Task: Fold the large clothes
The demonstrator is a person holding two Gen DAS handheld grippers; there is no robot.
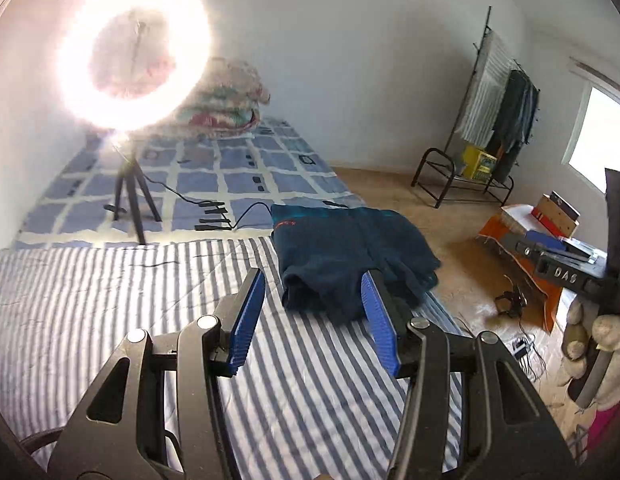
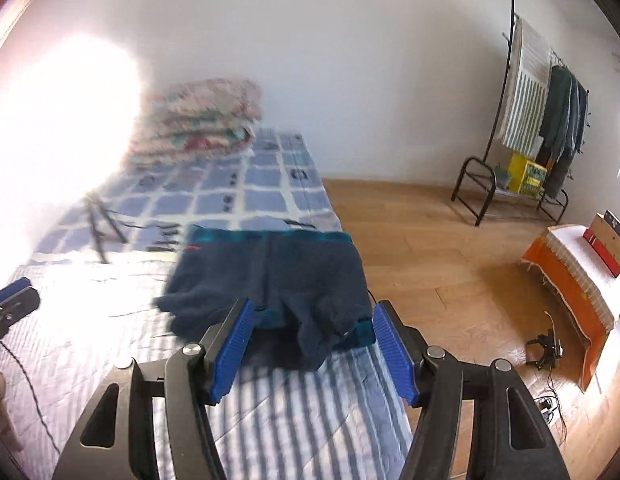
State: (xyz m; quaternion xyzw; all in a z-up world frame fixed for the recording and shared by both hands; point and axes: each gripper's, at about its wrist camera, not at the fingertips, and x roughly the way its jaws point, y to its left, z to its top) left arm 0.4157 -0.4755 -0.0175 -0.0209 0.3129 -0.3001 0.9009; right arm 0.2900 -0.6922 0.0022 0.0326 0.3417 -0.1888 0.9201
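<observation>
A dark navy fleece garment [image 1: 349, 248] with a teal band lies folded in a thick bundle near the right edge of the striped bed [image 1: 110, 300]. In the left wrist view my left gripper [image 1: 313, 280] hangs above and short of the bundle, its blue pads apart with nothing between them. In the right wrist view the same garment [image 2: 278, 276] sits just beyond my right gripper [image 2: 313, 306], whose jaws stand wide and empty over the striped sheet [image 2: 310, 420]. A blue pad [image 2: 12, 290] of the left gripper shows at that view's far left.
A glaring ring light [image 1: 134, 56] on a tripod stands on the checked blue sheet [image 1: 238, 176], its cable trailing across the bed. A folded quilt [image 1: 226, 100] sits at the head. On the floor to the right are a clothes rack [image 1: 497, 120], a low orange-draped table [image 1: 549, 240] and loose cables.
</observation>
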